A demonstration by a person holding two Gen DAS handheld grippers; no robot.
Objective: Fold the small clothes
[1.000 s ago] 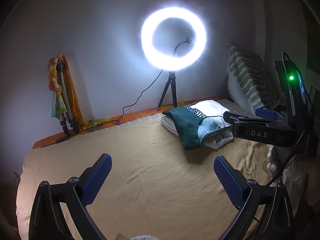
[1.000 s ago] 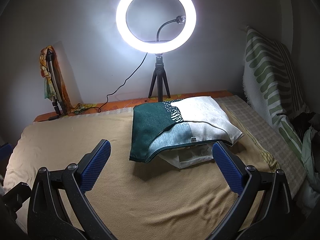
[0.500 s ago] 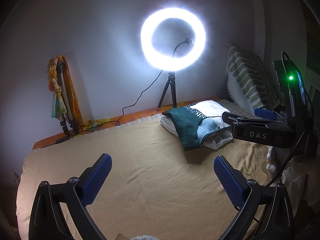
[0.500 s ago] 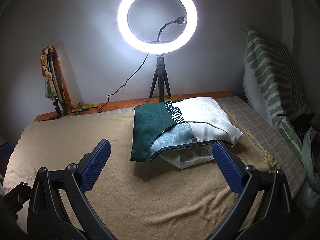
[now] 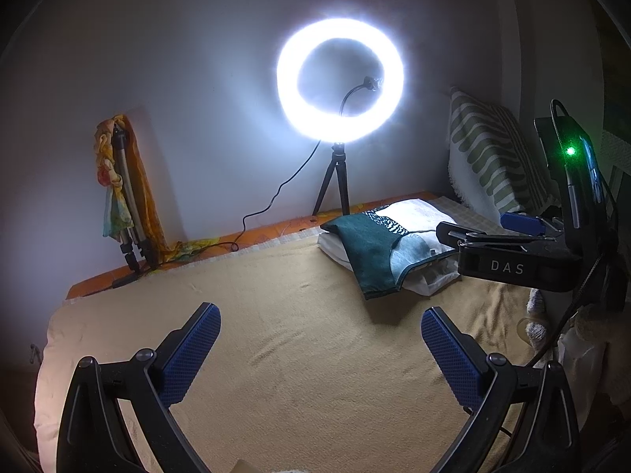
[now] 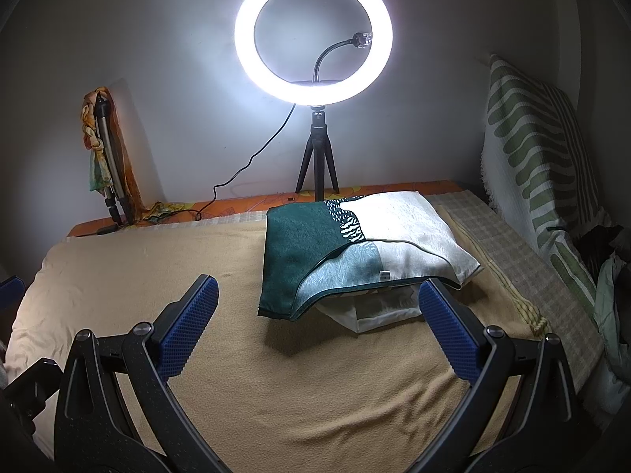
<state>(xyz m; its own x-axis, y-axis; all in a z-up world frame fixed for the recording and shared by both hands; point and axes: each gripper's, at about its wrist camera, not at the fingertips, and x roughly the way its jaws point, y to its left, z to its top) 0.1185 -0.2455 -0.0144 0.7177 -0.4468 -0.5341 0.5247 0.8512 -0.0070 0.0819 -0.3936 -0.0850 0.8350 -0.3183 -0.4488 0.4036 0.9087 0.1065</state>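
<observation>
A folded teal, pale blue and white cloth (image 6: 355, 252) lies on top of a white folded piece (image 6: 378, 309) at the far right of a tan blanket (image 6: 276, 374) on a bed. The same stack (image 5: 378, 244) shows in the left wrist view, far right. My right gripper (image 6: 315, 315) is open, hovering just in front of the stack, with nothing between its blue pads. My left gripper (image 5: 319, 339) is open over the bare blanket (image 5: 295, 354), well left of the stack. The right gripper's body (image 5: 512, 260) shows from the side at the stack.
A lit ring light (image 6: 313, 33) on a small tripod stands at the wall behind the stack. A folded tripod wrapped in a scarf (image 6: 106, 157) leans at the back left. A green-striped pillow (image 6: 540, 149) stands along the right; dark clothes (image 6: 607, 244) lie beside it.
Both grippers stay open and almost still. The right gripper has drifted slightly, so the stack sits a little to the right and closer in its view.
</observation>
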